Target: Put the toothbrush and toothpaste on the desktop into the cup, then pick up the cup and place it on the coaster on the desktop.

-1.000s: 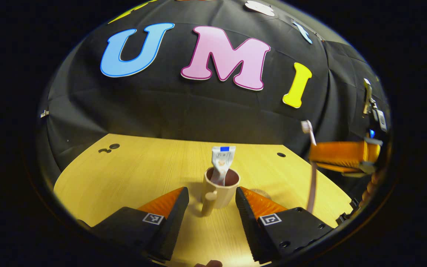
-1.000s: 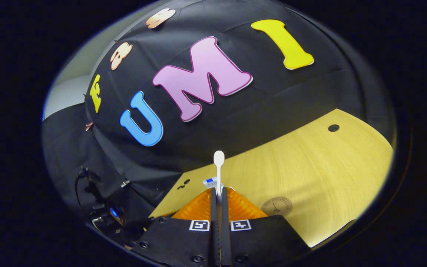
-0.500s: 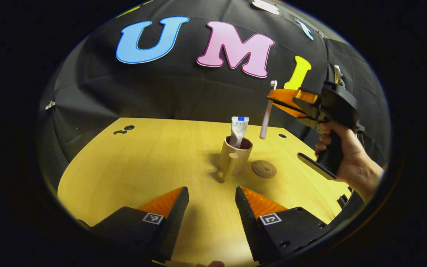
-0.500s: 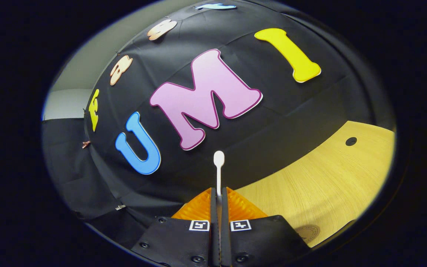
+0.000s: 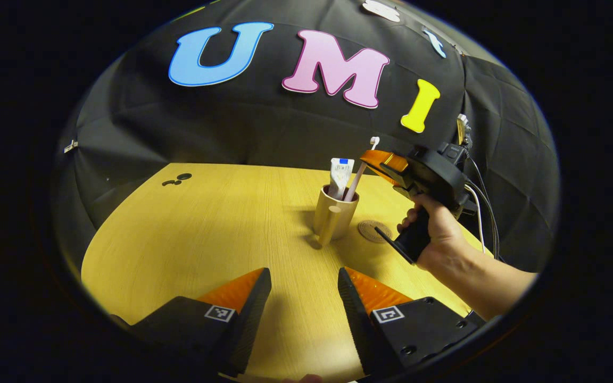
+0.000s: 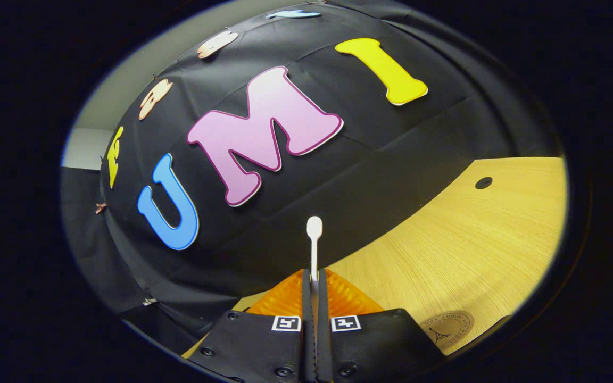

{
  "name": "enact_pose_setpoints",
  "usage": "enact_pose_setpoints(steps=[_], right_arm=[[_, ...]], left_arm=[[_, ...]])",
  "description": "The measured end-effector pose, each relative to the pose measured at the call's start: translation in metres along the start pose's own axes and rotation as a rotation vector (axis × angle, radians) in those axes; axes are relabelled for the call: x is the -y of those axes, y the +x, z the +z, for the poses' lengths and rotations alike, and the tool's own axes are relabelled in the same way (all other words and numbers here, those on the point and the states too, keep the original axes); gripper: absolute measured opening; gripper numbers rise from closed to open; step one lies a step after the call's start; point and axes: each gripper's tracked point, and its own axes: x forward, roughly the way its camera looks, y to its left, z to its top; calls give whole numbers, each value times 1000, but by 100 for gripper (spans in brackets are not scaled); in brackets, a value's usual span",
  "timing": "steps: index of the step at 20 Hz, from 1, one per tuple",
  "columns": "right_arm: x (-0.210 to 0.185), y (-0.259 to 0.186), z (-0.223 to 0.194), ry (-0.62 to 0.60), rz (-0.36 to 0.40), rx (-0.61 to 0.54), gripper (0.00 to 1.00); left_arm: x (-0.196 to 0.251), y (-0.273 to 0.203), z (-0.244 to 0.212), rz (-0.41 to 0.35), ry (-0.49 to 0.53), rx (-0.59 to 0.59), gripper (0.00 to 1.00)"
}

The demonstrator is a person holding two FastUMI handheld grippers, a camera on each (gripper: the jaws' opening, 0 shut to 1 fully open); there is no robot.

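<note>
R gripper [image 5: 378, 158] is clenched on the brush [image 5: 358, 174]: jaws tight on the shaft in the right gripper view, bristle end [image 6: 314, 227] sticking up past them. In the left gripper view the brush is tilted, lower end already inside the cup [image 5: 334, 214] rim, next to the paste [image 5: 339, 175]. Looks like mid-insertion, not let go yet.

L gripper [image 5: 302, 298] released, jaws wide apart, holding nothing, low over the worktop [image 5: 205, 234], well short of the cup.

Risks imo:
- Brush comes in at a slant, and the paste tube leans across the mouth. If the tip catches the tube or the rim, it could lever the tube out or nudge the cup.
- Let go too high and the brush drops, bounces, maybe tips over the rim. It's long vs the cup, so top-heavy.
- Cup is light-looking and nothing braces it. A sideways push from R could slide it toward the coaster [image 5: 374, 231], or topple it.
- R hand [image 5: 434, 234] sits near the coaster; pulling back low could clip it.

Looks:
- Cup: tan mug, dark inside, handle facing the L cam, upright on the worktop, just beside the coaster but not on it.
- Paste: white tube w/ blue band on top, standing in the cup.
- Brush: thin pale shaft, small white head.
- Coaster: round, brown, printed emblem, flat on the worktop.
</note>
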Motion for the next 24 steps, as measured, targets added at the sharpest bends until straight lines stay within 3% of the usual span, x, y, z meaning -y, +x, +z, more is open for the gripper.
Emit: enact_pose_setpoints(steps=[9, 10, 15, 16, 17, 19, 20, 21, 22, 23, 24], right_arm=[[-3, -26, -39, -45, 23, -139, 9], [-5, -30, -42, -32, 27, -163, 15], [2, -53, -39, 16, -5, -253, 29], [3, -61, -38, 11, -13, -269, 48], [5, -68, -38, 5, -16, -290, 36], [10, -84, -35, 13, -26, -330, 49], [11, -92, -31, 19, -27, -344, 44], [13, -100, -30, 14, -27, -363, 66], [17, -110, -30, 5, -31, -383, 80], [21, -118, -27, -2, -32, -400, 68], [25, -126, -26, 0, -29, -420, 87]], left_arm=[[1, 5, 6, 1, -6, -9, 79], [3, 7, 10, 1, -4, -10, 79], [18, 24, 25, 1, 20, -52, 78], [19, 29, 27, 15, 25, -73, 78], [22, 34, 28, 17, 24, -92, 79], [30, 43, 31, 3, 7, -132, 79], [34, 46, 32, -4, -2, -152, 79], [34, 53, 35, -2, -4, -165, 79], [34, 58, 37, 7, 2, -177, 78], [31, 63, 38, 18, 10, -192, 79], [30, 68, 38, 25, 15, -208, 78]])
